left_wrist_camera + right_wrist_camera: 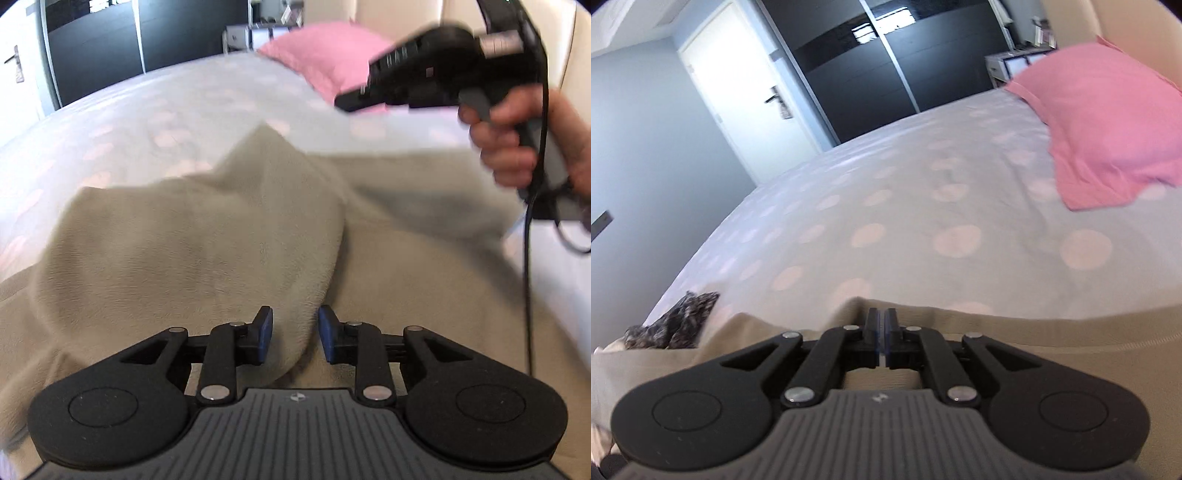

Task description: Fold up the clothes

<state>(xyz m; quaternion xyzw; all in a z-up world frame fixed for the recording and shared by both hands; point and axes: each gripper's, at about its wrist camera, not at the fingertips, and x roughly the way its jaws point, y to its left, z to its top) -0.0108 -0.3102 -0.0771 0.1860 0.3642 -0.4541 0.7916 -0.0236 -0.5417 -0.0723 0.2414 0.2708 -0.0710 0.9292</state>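
Here, dotted bedspread (923,206), pink pillow (1108,122), left tongs (295,334) released, right tongs (881,334) clenched, empty.

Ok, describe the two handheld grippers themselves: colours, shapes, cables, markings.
The left gripper and right gripper match: black linkage arms with silver rivets, round black side housings, blue-padded fingers, a ribbed grey body with a small logo. In the left wrist view, the right one shows a pistol handle and a trailing black cable.
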